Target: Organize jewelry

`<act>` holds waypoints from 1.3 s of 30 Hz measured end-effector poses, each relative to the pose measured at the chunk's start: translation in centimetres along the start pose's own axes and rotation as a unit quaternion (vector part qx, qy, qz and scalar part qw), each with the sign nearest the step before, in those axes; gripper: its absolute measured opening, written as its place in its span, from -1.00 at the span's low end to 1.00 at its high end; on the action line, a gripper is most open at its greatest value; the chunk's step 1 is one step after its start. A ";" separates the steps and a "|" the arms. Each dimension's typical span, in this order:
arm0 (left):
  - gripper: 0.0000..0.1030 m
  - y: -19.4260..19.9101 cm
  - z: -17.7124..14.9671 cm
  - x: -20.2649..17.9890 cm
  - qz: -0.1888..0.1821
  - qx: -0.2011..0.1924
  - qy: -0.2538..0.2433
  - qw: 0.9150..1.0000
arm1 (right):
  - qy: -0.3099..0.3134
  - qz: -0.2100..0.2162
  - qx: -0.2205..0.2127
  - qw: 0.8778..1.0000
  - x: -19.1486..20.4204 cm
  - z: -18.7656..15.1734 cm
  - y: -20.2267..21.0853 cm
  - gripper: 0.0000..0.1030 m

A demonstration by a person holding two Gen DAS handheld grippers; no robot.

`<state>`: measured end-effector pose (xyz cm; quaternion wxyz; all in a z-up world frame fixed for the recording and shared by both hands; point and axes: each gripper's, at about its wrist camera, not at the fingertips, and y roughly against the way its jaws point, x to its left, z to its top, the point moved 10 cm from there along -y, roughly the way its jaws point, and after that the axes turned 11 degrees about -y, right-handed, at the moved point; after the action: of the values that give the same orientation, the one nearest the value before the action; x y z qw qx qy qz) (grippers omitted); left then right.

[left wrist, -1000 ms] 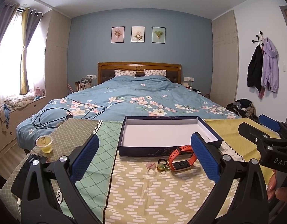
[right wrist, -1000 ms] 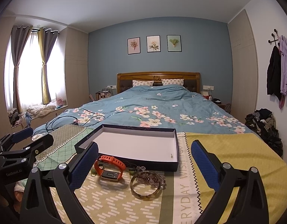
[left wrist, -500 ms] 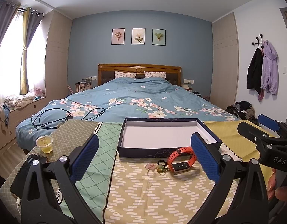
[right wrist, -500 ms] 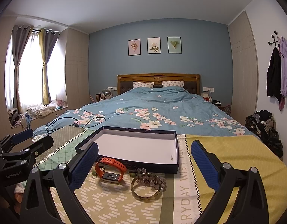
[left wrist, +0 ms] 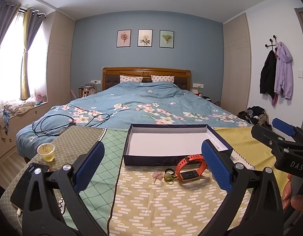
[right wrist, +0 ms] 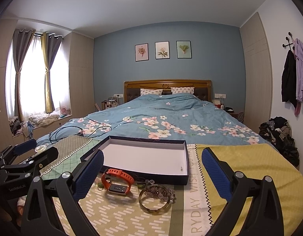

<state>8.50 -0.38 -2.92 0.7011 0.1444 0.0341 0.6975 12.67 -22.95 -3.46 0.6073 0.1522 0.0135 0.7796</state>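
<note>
Both grippers hover over the patterned cloth at the foot of the bed, nothing in either. Left gripper [left wrist: 153, 168]: jaws spread wide, blue textured pads [left wrist: 89, 165] well apart. Right gripper [right wrist: 152, 174]: same, jaws wide, empty; it also shows at the right edge of the left wrist view, with a bit of the hand [left wrist: 295, 196] holding it. Shallow rectangular dark-blue cardboard box with white interior [right wrist: 185, 164] sits open on the cloth, one tiny item inside near its front-right corner, too small to identify. Jewelry is outside the box, just beside its near wall: orange-strapped smartwatch with dark rectangular face [right wrist: 118, 182], translucent amber-brown bangle [right wrist: 154, 200] lying flat to its right, clear faceted bead bracelet [right wrist: 161, 189] touching or overlapping the bangle's far rim. Left wrist view adds a small dark ring [left wrist: 168, 170], a green-and-gold trinket [left wrist: 169, 177] and a small pink piece [left wrist: 157, 175] to the left of the watch. Further left on the cloth: clear plastic cup of yellowish liquid [left wrist: 46, 151], black smartphone [left wrist: 26, 182] at the edge with a white cable plugged in.
</note>
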 end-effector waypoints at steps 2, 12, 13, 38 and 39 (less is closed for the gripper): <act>0.89 0.0 0.0 0.0 0.000 0.000 0.001 1.000 | 0.000 0.000 -0.001 1.000 0.1 -0.1 0.0 0.87; 0.89 0.2 0.1 -0.1 -0.002 -0.001 0.001 1.000 | 0.002 0.000 0.000 1.000 0.3 -0.1 0.0 0.87; 0.89 0.2 0.1 -0.2 -0.002 -0.001 0.001 1.000 | 0.002 0.001 0.001 1.000 0.3 -0.1 -0.1 0.87; 0.89 0.1 0.4 -0.5 -0.008 -0.004 0.000 1.000 | 0.003 0.001 -0.005 1.000 0.3 0.4 -0.2 0.87; 0.89 0.1 0.4 -0.5 -0.008 -0.004 0.000 1.000 | 0.003 0.002 -0.005 1.000 0.3 0.4 -0.2 0.87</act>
<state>8.48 -0.98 -2.60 0.7072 0.1419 0.0326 0.6918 12.89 -22.68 -3.02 0.6068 0.1472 0.0109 0.7811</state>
